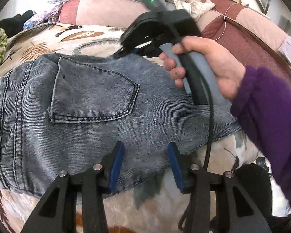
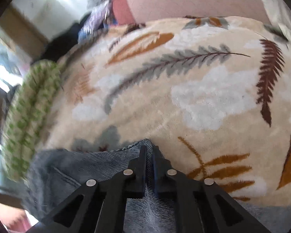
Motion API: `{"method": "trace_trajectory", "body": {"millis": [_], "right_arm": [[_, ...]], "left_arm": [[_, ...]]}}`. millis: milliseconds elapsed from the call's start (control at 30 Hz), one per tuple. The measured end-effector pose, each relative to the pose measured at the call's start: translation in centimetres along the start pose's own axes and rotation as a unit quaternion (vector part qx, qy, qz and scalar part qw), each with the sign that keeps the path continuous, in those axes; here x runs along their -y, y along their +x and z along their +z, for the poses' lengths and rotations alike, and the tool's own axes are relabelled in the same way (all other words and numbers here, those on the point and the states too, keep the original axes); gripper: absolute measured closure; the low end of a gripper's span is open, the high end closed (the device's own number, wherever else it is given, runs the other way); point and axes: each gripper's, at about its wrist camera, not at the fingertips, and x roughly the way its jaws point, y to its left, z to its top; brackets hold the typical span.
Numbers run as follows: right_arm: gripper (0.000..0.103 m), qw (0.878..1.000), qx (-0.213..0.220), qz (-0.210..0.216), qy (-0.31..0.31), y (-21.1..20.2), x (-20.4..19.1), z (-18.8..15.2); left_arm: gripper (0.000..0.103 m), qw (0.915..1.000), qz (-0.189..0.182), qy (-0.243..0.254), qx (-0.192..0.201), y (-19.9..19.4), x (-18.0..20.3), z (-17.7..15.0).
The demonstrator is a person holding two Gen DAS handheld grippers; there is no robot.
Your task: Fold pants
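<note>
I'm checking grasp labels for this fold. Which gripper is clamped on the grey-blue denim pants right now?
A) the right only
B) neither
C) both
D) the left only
A: the right gripper is shut on a pinched fold of the grey-blue denim pants, while the left gripper hovers open over them with nothing between its blue pads.

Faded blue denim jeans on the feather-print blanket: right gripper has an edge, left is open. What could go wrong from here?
1. The right gripper pinches only a thin edge of the faded blue denim jeans; it could slip out when pulled.
2. The open left gripper holds nothing, so the jeans may drag and bunch on the plush feather-print blanket.
3. The black cable lies over the denim and might snag.
</note>
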Motion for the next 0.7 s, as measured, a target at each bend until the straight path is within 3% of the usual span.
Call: {"method": "trace_trajectory", "body": {"millis": [33,100,133,267,400,567,700], "right_arm": [[0.082,1.0,0.009,0.01,0.015,-1.0,0.4,-0.2],[0.048,0.999,0.032,0.016,0.041,-3.9,1.5,-1.0],[0.045,0.998,0.052,0.014,0.043,-5.6,1.9,-1.6],[0.043,0.993,0.109,-0.001,0.045,-13.9,4.5,-6.0],[0.039,0.984,0.142,-0.02,0.106,-21.5,9.5,-12.4],[0.035,0.953,0.2,0.01,0.225,-28.7,16.1,-21.8],[0.034,0.925,0.234,0.056,0.294,-30.8,19.1,-27.7]], "left_arm": [[0.056,1.0,-0.004,-0.006,-0.002,-0.5,-0.2,0.1],[0.056,0.9998,-0.002,-0.019,0.004,-1.7,-0.7,0.3],[0.056,0.9996,0.008,-0.023,0.013,-2.6,-0.9,0.5],[0.055,0.9974,0.048,-0.031,0.043,-6.0,-1.8,1.1],[0.054,0.9971,0.052,-0.033,0.044,-7.3,-1.2,1.4],[0.05,0.999,0.041,0.004,0.017,-6.4,2.8,2.7],[0.049,0.999,0.033,0.031,0.0,-5.7,6.3,2.8]]}}
